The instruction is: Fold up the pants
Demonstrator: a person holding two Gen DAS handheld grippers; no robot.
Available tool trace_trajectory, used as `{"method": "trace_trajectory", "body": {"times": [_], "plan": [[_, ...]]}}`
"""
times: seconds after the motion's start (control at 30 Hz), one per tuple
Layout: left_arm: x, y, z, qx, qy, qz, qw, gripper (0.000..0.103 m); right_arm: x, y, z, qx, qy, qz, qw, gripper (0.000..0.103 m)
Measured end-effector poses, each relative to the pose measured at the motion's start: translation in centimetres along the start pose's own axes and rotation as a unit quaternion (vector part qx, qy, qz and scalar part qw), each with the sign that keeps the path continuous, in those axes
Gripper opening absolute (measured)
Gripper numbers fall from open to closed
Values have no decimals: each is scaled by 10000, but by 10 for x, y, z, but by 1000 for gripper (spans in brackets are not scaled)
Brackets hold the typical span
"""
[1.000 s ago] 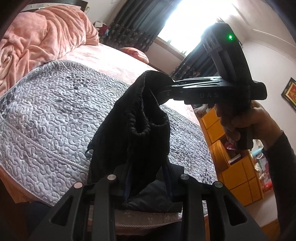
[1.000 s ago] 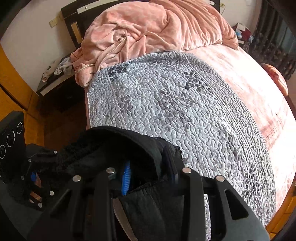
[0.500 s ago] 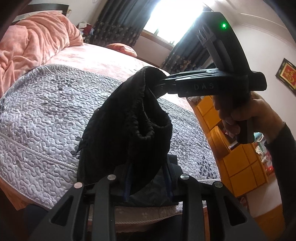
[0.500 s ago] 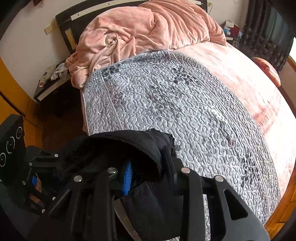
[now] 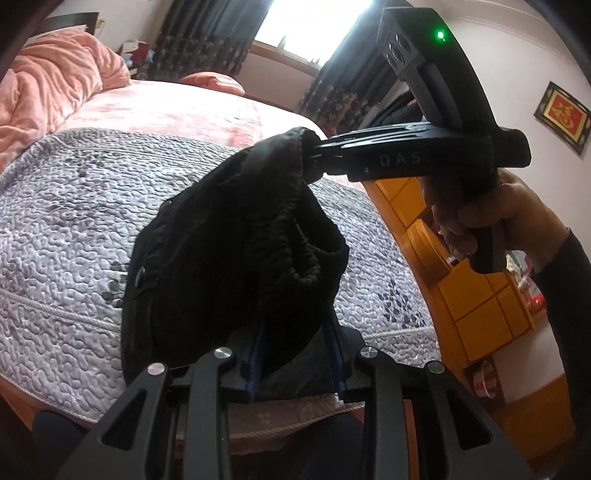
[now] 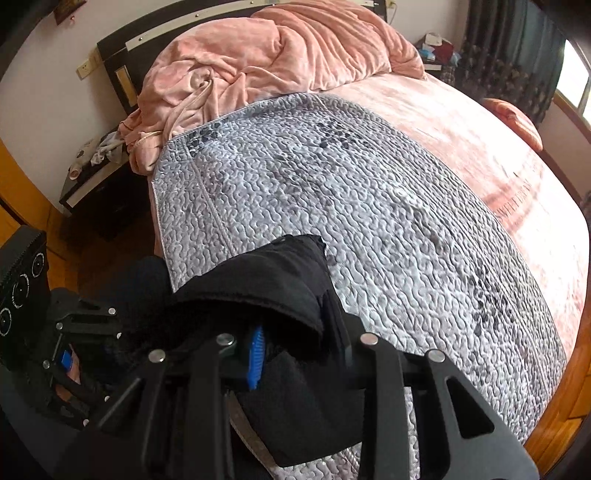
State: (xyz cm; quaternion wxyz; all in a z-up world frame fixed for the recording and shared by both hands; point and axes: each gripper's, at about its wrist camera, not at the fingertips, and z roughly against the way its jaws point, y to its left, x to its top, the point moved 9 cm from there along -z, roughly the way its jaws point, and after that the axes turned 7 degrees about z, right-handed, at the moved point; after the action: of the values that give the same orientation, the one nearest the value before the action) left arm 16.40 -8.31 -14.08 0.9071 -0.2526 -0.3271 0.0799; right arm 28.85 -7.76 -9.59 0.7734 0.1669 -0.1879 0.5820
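Indoors, grey quilt (image 6: 369, 206) on pink bed (image 6: 461, 133), both grippers (image 5: 295, 354) (image 6: 299, 354) clamping black pants (image 5: 236, 243), curtained window (image 5: 295, 26).

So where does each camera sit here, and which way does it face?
Left wrist: on the left tool, looking across the grey quilt toward the window; it shows the right tool, the hand holding it and a dark sleeve.
Right wrist: on the right tool, looking down the quilt toward the pink duvet; the left tool sits at its left edge.
Shared: the black pants, gripped by both tools, and the quilt.
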Motion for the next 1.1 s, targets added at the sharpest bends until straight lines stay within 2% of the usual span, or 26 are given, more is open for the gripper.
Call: {"method": "trace_trajectory", "body": {"times": [0.5,0.7,1.1], "plan": [[-26,-38,-48,5,477,-409,9980,30,-64,-31,5,-138,-159,-287,9994,28],[-40,-48,-75,5,758,-525,9957,29,-99,-42,-5,-151,-148,-449,9988,26],[-74,-47,-136,194,1339,-644,9887,29,-160,-72,-40,88,-196,-998,9948,25]]}}
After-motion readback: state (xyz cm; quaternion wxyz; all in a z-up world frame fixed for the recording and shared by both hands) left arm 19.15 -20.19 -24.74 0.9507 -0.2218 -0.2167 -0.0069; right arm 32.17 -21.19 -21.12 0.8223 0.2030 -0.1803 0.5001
